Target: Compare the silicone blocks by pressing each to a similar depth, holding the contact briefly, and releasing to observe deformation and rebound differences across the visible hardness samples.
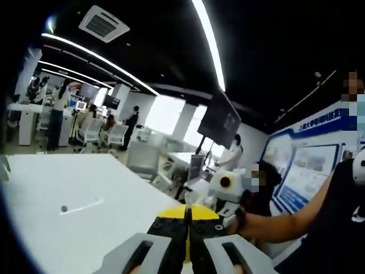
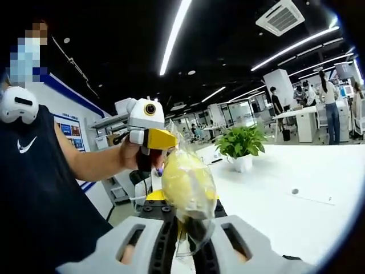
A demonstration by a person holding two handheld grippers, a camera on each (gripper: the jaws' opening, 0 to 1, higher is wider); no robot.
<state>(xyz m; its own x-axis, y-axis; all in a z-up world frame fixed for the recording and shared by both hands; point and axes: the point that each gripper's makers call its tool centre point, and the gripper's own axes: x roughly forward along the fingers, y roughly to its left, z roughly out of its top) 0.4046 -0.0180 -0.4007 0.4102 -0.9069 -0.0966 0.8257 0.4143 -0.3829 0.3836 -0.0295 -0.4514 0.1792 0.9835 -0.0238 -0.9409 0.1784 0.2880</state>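
Yellow soft silicone block in a clear plastic bag [image 2: 188, 185] is pinched between the right gripper [image 2: 187, 228] jaws above the white table [image 2: 296, 211] near a potted green plant [image 2: 242, 145], while the left gripper [image 1: 187, 224], jaws pressed together, holds nothing.

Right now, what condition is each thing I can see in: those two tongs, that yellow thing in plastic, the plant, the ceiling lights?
Left tongs: shut, nothing visible between them.
Right tongs: shut on the bag.
Bag: clear plastic with a yellow lump inside, held up off the table.
Table: white, mostly bare.
Plant: upright in a white pot on the table.
Ceiling lights: on.
Screen: dark.
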